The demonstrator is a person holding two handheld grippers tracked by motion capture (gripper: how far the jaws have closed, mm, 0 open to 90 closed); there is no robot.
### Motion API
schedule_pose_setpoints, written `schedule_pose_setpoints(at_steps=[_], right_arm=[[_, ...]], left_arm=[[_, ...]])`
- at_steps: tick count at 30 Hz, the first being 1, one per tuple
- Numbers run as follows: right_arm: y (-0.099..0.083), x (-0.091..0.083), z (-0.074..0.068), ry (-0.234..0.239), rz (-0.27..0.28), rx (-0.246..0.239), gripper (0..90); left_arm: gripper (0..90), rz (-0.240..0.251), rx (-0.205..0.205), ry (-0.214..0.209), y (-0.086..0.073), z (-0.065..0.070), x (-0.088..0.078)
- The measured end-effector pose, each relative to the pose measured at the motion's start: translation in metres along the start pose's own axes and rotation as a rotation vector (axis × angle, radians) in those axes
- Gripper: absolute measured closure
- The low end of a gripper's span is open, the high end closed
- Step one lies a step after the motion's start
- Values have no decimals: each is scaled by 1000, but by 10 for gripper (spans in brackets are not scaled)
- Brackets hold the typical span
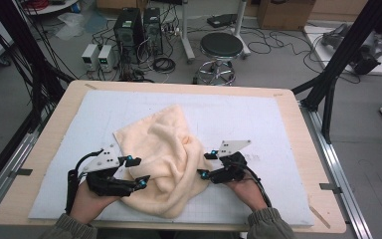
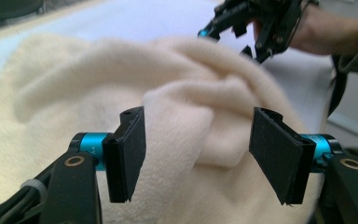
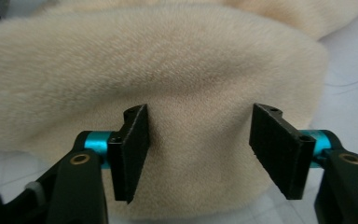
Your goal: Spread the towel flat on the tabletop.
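A crumpled cream towel (image 1: pixel 164 154) lies on the white mat (image 1: pixel 238 114), bunched toward the near side. My left gripper (image 1: pixel 138 172) is at the towel's left edge with its jaws apart. In the left gripper view the towel (image 2: pixel 191 107) fills the gap between the spread pads (image 2: pixel 129 149), which do not press on it. My right gripper (image 1: pixel 206 165) is at the towel's right edge, also open. In the right gripper view a thick fold of the towel (image 3: pixel 191 79) sits just beyond the parted pads (image 3: pixel 275 144). The right gripper (image 2: pixel 247 25) and its hand also appear far off in the left gripper view.
The mat covers a wooden table (image 1: pixel 179 85) with bare rims on all sides. Beyond the far edge a black stool (image 1: pixel 221 47), computer towers (image 1: pixel 138 30) and cables stand on the floor. Black frame posts (image 1: pixel 338 59) rise at the right.
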State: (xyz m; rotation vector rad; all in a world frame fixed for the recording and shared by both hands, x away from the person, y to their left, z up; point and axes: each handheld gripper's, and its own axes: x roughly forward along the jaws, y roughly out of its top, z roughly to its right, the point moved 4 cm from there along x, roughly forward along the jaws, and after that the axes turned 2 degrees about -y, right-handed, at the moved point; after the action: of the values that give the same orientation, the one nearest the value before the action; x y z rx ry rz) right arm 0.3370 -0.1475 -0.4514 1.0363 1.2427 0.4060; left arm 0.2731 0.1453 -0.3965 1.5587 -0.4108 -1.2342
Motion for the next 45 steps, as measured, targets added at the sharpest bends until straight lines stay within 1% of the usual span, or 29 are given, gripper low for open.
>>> schedule_pose_setpoints(at_steps=[2, 3, 4, 5, 6, 7, 8, 9, 10, 13, 14, 16, 19, 20, 22, 25, 28, 30, 32, 34, 35, 36, 37, 39, 40, 41, 42, 43, 45], right_arm=[[-2, 9, 1, 20, -26, 3, 455], [-3, 12, 1, 30, -43, 5, 499], [-4, 16, 1, 32, -52, -1, 536], [-5, 18, -1, 46, -69, 3, 582], [-5, 20, -3, 76, -70, -8, 700], [-5, 20, -3, 76, -70, -8, 700], [-5, 19, -4, 70, -79, -25, 742], [-5, 18, -5, 67, -80, -41, 778], [-5, 16, -6, 65, -80, -41, 799], [-5, 7, -6, 60, -88, -47, 816], [-5, 1, -6, 50, -85, -59, 818], [-7, -12, -9, 41, -70, -57, 821], [-13, -36, -12, 21, -30, -44, 821], [-16, -48, -15, 14, -18, -38, 821], [-22, -63, -20, 3, 5, -38, 821], [-29, -88, -32, -13, 25, -38, 822], [-35, -106, -47, -20, 36, -51, 822], [-39, -114, -58, -18, 42, -58, 822], [-42, -120, -71, -4, 50, -60, 822], [-43, -122, -85, 24, 54, -64, 819], [-44, -122, -92, 43, 48, -65, 806], [-44, -121, -96, 61, 46, -76, 765], [-43, -122, -99, 67, 56, -76, 718], [-39, -126, -97, 71, 87, -71, 673], [-36, -129, -92, 58, 112, -64, 640], [-33, -131, -87, 47, 135, -44, 626], [-29, -132, -80, 32, 153, -37, 609], [-26, -132, -73, 9, 155, -34, 589], [-18, -123, -59, -23, 150, -27, 560]], left_arm=[[380, -47, -29, -19, -9, -6, 15], [408, -83, -27, -21, -13, -9, 22], [437, -107, -38, -14, -16, -12, 28], [456, -125, -46, -13, -18, -15, 32], [574, -139, -46, -16, -20, -17, 35], [574, -149, -38, -7, -21, -19, 38], [625, -161, -41, -2, -22, -21, 40], [738, -170, -41, -6, -23, -21, 42], [738, -176, -32, 0, -23, -22, 43], [799, -172, -25, 10, -22, -22, 44], [810, -166, -23, 16, -21, -21, 43], [822, -157, -17, 26, -20, -21, 42], [823, -153, -19, 28, -19, -20, 40], [824, -149, -20, 29, -19, -19, 39], [825, -138, -17, 28, -17, -18, 36], [829, -124, -17, 31, -15, -15, 30], [831, -111, -10, 30, -14, -11, 23], [832, -108, -3, 25, -15, -6, 17], [832, -103, 4, 23, -15, -1, 11], [832, -102, 18, 19, -17, 4, 4], [832, -102, 23, 19, -18, 6, 0], [831, -97, 22, 19, -19, 7, -3], [824, -91, 27, 15, -19, 7, -7], [770, -69, 18, 13, -19, 6, -13], [738, -54, 12, 10, -18, 5, -15], [704, -40, 12, 8, -17, 3, -16], [668, -30, 12, 12, -16, 1, -16], [634, -19, 7, 12, -14, 0, -14], [571, -7, 5, 6, -12, -4, -8]])
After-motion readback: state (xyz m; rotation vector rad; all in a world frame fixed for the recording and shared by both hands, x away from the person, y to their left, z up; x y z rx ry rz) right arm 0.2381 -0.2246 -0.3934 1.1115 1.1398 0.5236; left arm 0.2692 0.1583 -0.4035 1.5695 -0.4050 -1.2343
